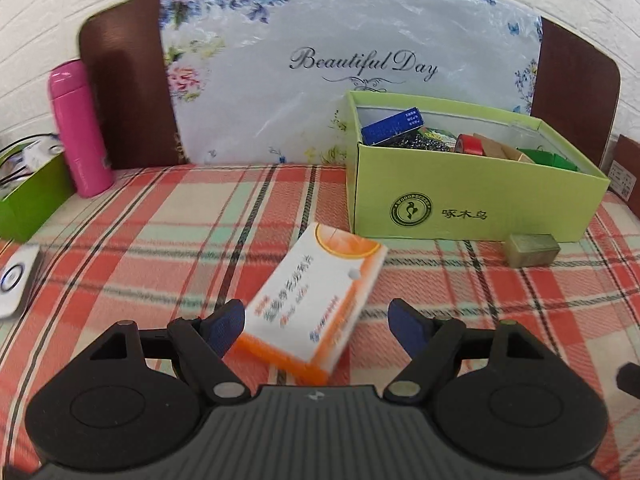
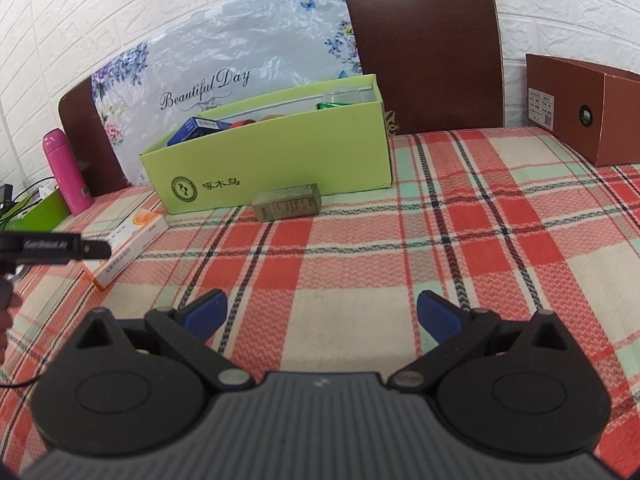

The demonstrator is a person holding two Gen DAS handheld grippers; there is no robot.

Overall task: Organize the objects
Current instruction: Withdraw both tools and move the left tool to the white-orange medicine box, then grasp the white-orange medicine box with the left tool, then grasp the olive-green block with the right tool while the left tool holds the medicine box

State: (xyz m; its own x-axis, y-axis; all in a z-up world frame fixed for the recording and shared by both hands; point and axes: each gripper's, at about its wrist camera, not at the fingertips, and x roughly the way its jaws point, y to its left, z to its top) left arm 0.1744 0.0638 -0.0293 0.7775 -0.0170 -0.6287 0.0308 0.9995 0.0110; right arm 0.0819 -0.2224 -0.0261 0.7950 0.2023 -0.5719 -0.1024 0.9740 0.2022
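A white and orange medicine box (image 1: 316, 300) lies on the plaid cloth, its near end between the fingers of my open left gripper (image 1: 318, 320); the left finger looks close to or touching it. It also shows in the right wrist view (image 2: 128, 244) under the left gripper's body (image 2: 56, 246). A light green open box (image 1: 472, 184) holds a blue carton (image 1: 392, 126), red tape (image 1: 470, 145) and other items. A small olive metal block (image 1: 530, 250) lies in front of it, and shows in the right wrist view (image 2: 288, 202). My right gripper (image 2: 322, 314) is open and empty over the cloth.
A pink bottle (image 1: 80, 128) stands at the back left beside a darker green box (image 1: 32, 200). A white device (image 1: 16, 280) lies at the left edge. A brown box (image 2: 588, 108) stands at the back right. A floral board (image 1: 340, 60) leans against the wall.
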